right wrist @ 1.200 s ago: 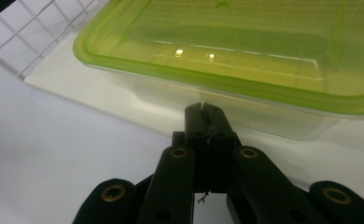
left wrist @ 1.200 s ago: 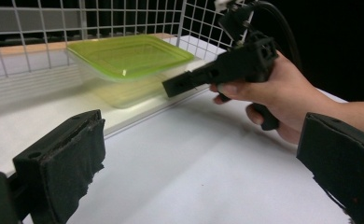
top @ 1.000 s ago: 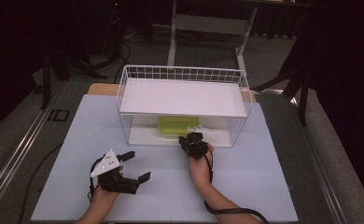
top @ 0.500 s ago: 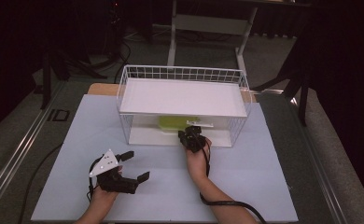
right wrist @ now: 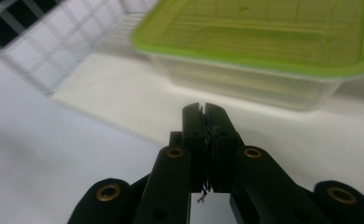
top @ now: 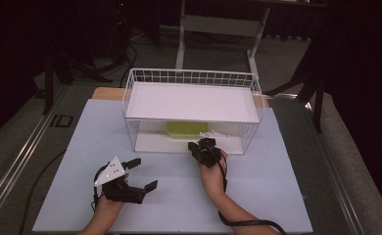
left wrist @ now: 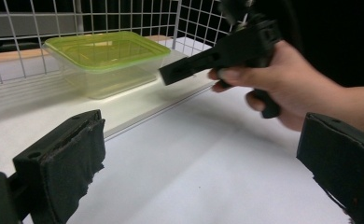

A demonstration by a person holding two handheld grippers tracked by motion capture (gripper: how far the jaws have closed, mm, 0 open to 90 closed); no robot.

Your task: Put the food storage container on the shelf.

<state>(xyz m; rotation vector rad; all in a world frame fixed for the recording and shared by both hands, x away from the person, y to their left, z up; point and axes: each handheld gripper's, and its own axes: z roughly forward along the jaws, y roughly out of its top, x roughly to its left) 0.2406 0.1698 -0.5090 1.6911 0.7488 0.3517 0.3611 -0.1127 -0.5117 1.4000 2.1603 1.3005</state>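
Green-lidded container point(right wrist: 269, 51) sits just ahead of the right gripper point(right wrist: 203, 108), jaws pressed together, empty; nothing grasped yet. Left gripper point(top: 136, 174) waits wide open.

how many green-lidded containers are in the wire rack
1. The green-lidded container sits on the lower level of the wire rack, under the white shelf. That shelf covers part of the lower level, so another could be hidden.
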